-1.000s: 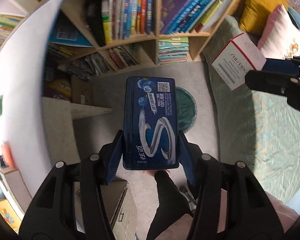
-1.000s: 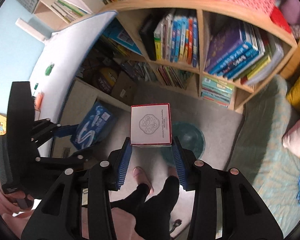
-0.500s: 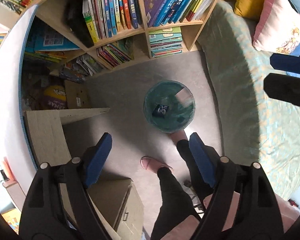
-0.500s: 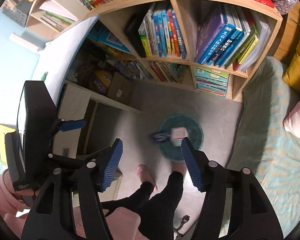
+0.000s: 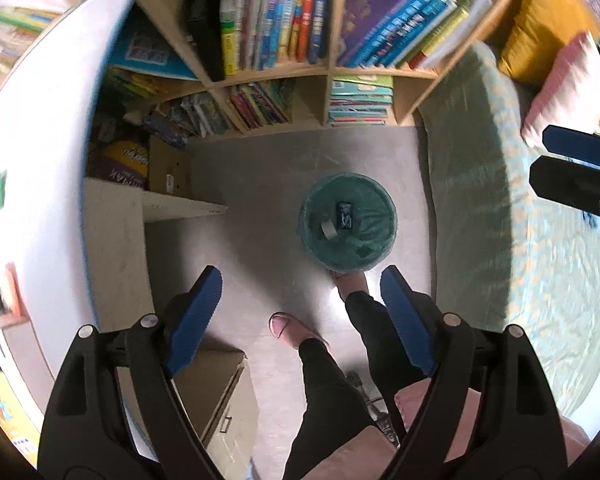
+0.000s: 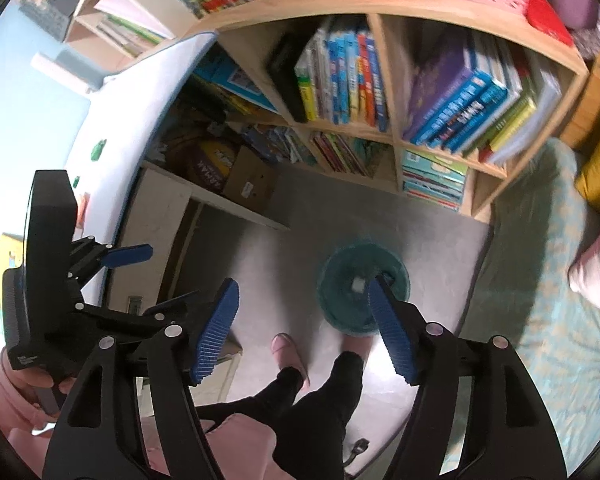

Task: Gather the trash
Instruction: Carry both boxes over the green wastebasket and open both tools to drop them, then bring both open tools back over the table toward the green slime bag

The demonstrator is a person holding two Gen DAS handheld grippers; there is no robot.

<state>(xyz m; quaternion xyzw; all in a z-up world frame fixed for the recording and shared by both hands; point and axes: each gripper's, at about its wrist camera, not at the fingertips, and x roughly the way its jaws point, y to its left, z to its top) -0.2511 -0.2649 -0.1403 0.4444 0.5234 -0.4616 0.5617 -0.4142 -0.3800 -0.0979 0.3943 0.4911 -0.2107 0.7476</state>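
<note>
A round bin with a teal liner [image 5: 314, 240] stands on the grey floor below both grippers. Inside it lie a dark blue gum box [image 5: 345, 216] and a small white box [image 5: 329, 229]. My left gripper [image 5: 300, 278] points straight down above the floor just in front of the bin; its jaws are opening with nothing between them. In the right wrist view the bin [image 6: 334, 276] shows the white box [image 6: 358, 285] beside the right-hand pad. My right gripper [image 6: 302, 286] hangs high over it, its jaws opening and empty.
A wooden bookshelf [image 5: 324, 70] full of books stands behind the bin. A green-covered bed [image 5: 500, 240] with pillows lies to the right, a white desk [image 5: 112, 216] and cardboard boxes to the left. The person's legs and pink slippers [image 5: 284, 326] are beside the bin.
Both grippers opened and let go: the blue gum box left the left jaws, the white box left the right jaws, and both now lie in the bin.
</note>
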